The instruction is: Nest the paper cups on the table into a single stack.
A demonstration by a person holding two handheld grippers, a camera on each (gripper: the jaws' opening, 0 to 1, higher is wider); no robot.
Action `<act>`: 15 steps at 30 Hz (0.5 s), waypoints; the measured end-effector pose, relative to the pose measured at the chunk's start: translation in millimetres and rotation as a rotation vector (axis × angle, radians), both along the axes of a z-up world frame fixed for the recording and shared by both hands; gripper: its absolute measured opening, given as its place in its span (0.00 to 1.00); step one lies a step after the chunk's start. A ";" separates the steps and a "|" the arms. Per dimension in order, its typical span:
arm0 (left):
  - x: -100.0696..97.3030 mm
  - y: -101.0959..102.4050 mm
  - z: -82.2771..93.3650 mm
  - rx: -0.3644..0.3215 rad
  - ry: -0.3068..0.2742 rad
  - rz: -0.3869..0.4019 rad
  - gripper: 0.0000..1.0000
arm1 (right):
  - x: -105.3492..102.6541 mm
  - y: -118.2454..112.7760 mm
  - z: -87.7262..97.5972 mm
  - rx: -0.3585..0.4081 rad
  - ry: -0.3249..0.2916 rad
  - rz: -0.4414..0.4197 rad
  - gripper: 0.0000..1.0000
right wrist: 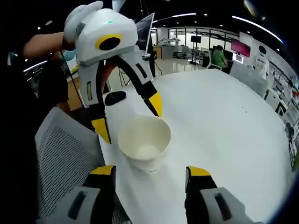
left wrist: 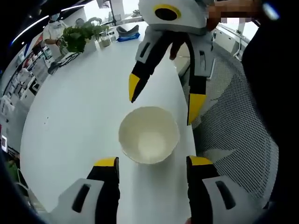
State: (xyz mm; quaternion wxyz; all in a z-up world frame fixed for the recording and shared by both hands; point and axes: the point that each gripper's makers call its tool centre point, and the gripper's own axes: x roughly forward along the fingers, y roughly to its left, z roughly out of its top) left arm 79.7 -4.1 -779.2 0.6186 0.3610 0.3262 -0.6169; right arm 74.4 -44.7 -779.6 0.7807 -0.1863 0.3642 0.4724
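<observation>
The left hand-held gripper (left wrist: 152,161) is seen with jaws spread wide, yellow tips level and apart. In the right gripper view it (right wrist: 127,116) enters from the upper left, angled downward, jaws parted. The right hand-held gripper (right wrist: 152,170) is likewise held open. In the left gripper view it (left wrist: 163,100) descends from the top, jaws splayed. Both are pointed toward each other.

One paper cup (left wrist: 149,135), possibly several nested, and two tools.
</observation>
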 end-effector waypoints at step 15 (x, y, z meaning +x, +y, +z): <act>6.0 -17.0 -8.2 -0.080 -0.008 0.044 0.44 | 6.2 22.7 -7.8 -0.035 -0.041 0.114 0.44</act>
